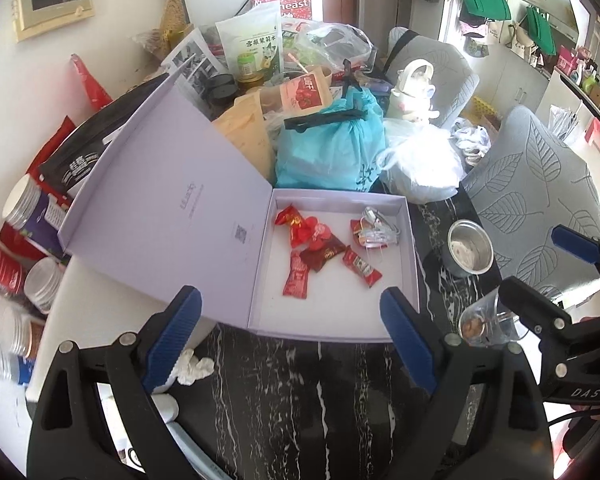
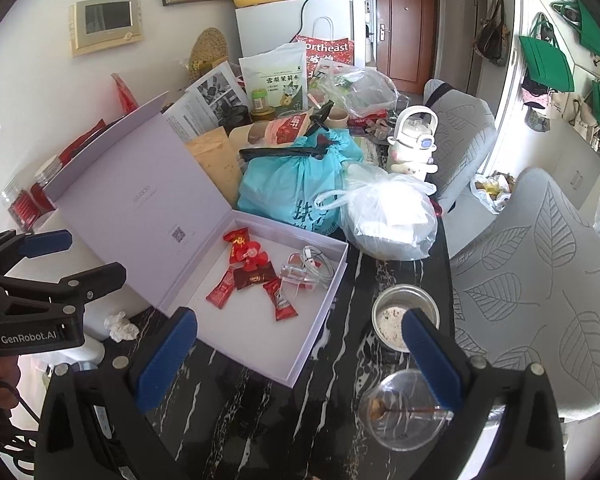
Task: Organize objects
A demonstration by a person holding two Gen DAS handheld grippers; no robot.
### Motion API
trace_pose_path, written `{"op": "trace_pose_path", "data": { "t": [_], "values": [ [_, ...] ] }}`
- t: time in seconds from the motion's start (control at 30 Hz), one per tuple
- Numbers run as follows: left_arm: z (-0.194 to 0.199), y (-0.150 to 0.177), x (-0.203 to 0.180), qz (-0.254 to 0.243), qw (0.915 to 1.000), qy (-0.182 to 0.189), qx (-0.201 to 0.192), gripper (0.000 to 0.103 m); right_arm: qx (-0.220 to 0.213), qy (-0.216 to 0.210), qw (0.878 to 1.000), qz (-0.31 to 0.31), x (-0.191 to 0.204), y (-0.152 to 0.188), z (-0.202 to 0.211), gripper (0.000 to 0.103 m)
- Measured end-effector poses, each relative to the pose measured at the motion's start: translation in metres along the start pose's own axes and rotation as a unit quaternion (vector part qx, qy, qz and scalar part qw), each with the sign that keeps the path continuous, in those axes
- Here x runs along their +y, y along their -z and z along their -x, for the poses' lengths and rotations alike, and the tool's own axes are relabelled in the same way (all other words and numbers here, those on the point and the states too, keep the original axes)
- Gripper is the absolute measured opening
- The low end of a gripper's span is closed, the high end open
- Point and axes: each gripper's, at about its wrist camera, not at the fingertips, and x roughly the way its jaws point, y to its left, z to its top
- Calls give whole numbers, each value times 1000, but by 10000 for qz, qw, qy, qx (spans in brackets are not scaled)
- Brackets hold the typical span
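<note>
An open lilac box [image 1: 404, 216] [image 2: 320, 316] lies on the black marble table, its lid [image 1: 172, 184] [image 2: 140, 204] leaning back to the left. Inside are several red candy packets [image 1: 320, 248] [image 2: 252, 276] and a clear case with a white cable [image 1: 374, 228] [image 2: 308, 270]. My left gripper [image 1: 290, 332] is open and empty, just in front of the box. My right gripper [image 2: 300, 356] is open and empty, over the table at the box's near right corner. Each gripper shows in the other's view, the right one [image 1: 548, 280] and the left one [image 2: 76, 256].
A steel cup [image 1: 470, 248] [image 2: 400, 316] and a clear glass [image 1: 486, 326] [image 2: 408, 408] stand right of the box. Behind it lie a blue bag [image 1: 328, 148] [image 2: 292, 184], a white plastic bag [image 2: 388, 216] and snack pouches. A crumpled tissue [image 2: 120, 326] lies left. Grey chairs [image 2: 540, 280] stand right.
</note>
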Motion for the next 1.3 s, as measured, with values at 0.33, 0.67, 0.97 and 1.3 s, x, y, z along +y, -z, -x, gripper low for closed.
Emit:
{"op": "trace_pose_path", "data": {
  "t": [0.33,0.67,0.97,1.3],
  "values": [
    [31,42,-6,270,9996,-130,-6,91,-19,-147,9994,305,9,34,29,102],
    [55,80,-17,565,9977,-358,-85,91,-115,-291,9978,580,12,62,53,102],
    [64,107,-24,789,9955,-527,-73,91,-73,-413,9971,632,9,91,61,102],
    [65,121,-36,830,9951,-534,-21,91,-46,-445,9969,646,4,107,66,102]
  ]
}}
